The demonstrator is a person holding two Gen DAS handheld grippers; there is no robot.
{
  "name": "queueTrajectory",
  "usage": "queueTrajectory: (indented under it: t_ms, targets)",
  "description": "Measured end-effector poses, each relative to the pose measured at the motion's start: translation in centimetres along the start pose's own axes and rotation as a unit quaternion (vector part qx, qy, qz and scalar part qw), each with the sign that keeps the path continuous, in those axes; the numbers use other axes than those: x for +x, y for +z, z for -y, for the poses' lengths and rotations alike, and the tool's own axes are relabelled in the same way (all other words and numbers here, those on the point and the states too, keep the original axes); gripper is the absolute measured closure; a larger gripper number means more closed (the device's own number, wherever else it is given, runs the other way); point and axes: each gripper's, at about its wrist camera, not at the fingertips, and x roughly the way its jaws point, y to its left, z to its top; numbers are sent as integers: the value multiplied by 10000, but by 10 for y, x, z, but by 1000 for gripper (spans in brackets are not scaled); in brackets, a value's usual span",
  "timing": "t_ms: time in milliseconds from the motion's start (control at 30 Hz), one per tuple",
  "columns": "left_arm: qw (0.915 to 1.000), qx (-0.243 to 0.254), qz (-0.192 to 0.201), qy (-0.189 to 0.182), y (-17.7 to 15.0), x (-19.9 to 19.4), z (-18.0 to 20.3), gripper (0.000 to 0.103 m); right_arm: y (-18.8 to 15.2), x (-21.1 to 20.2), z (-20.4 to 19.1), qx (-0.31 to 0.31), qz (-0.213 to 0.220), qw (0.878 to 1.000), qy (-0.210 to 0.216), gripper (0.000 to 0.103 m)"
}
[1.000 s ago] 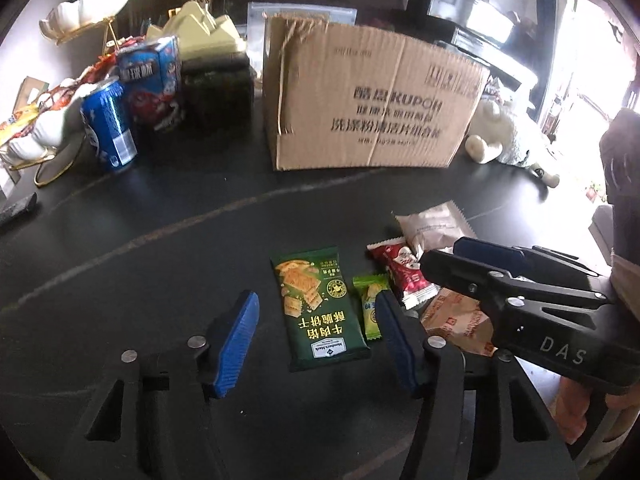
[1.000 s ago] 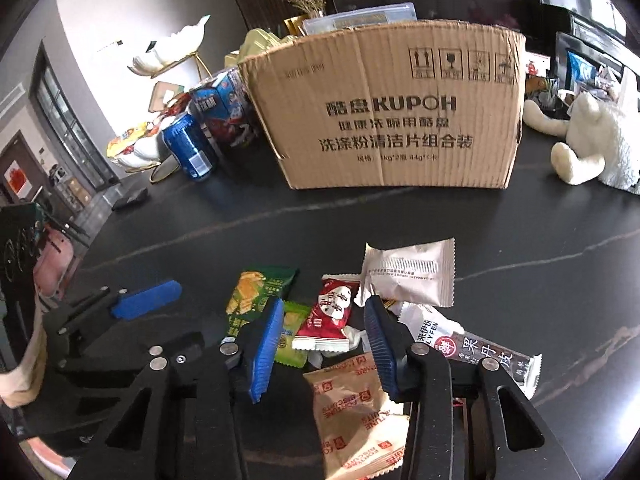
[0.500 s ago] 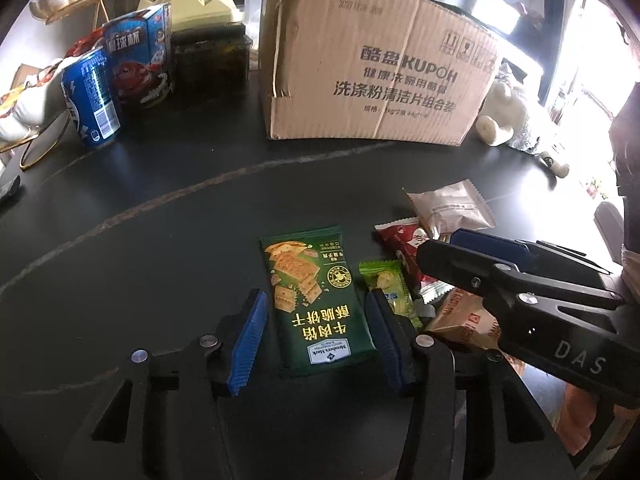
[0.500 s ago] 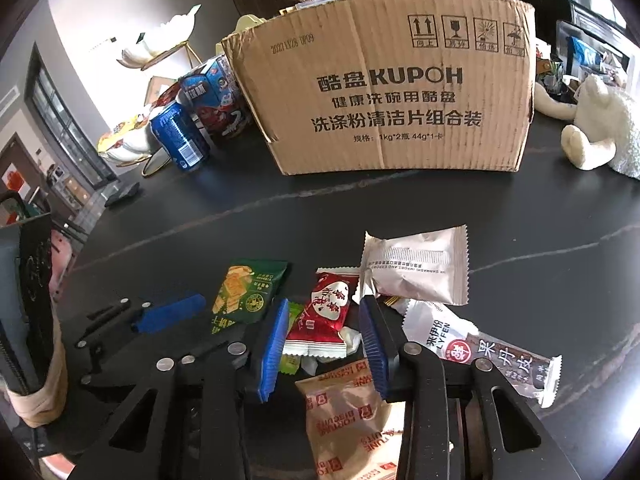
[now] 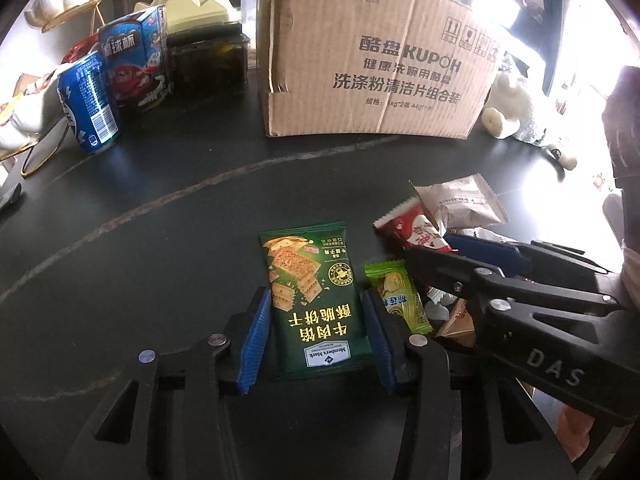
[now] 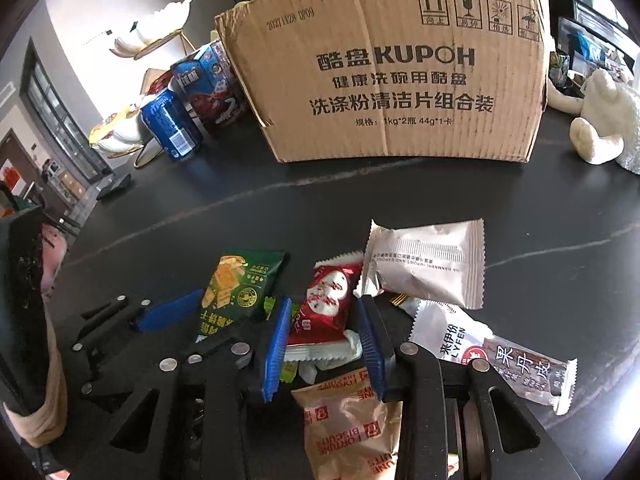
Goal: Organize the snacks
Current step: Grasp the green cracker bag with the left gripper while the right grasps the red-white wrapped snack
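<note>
A dark green cracker packet [image 5: 312,292] lies flat on the black table. My left gripper [image 5: 316,300] straddles it, its jaws closing, the blue pads close beside the packet's long edges without squeezing it. A red-and-white packet [image 6: 324,304] lies on the snack pile between the blue pads of my right gripper [image 6: 322,308], whose jaws are also closing, and it is not pinched. Around them lie a light-green sweet [image 5: 396,292], a white pouch [image 6: 424,264], an orange biscuit packet [image 6: 348,420] and a long strip packet [image 6: 480,352]. A cardboard box [image 6: 392,72] stands behind.
Left of the box stand a blue can [image 5: 88,104], a blue carton [image 5: 136,68] and a dark container [image 5: 208,64]. A white plush toy [image 6: 600,120] sits at the box's right. A person's sleeve shows at the left edge of the right wrist view.
Both grippers have come down closer to the table and their jaws have narrowed, the left around the green packet and the right around the red one.
</note>
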Motion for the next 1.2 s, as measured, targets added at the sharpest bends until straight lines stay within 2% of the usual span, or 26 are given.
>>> queueTrajectory:
  t_ms: [267,467,533,667,733,800,900,1033,1200]
  targets:
    - [10000,-57,68,-10,1,-2,-2,62,-2,1,4,81,45,10000,-27,74]
    - [9997,-91,241,8,3,-10,-5,73,-2,-5,5,100,183,9998,-23,74]
    - [9996,-91,251,18,2,-11,-6,83,-2,-5,4,78,208,9998,-23,74]
    - [9997,-153,198,-27,3,-9,-9,83,-1,-3,3,75,166,9998,-13,74]
    - [9997,-177,160,-78,3,-8,-9,77,-2,-2,3,77,134,9999,-8,74]
    - [9998,-83,173,-15,2,-9,-6,61,-2,-2,3,82,121,9999,-5,74]
    - [9995,35,249,175,2,-11,-2,52,-1,-2,5,132,116,9998,-18,75]
    - [9999,-61,112,61,1,-6,-4,50,-2,-3,9,208,121,9997,-40,75]
    - [9998,86,107,110,-1,-5,2,47,-2,-8,12,254,190,9995,-3,75]
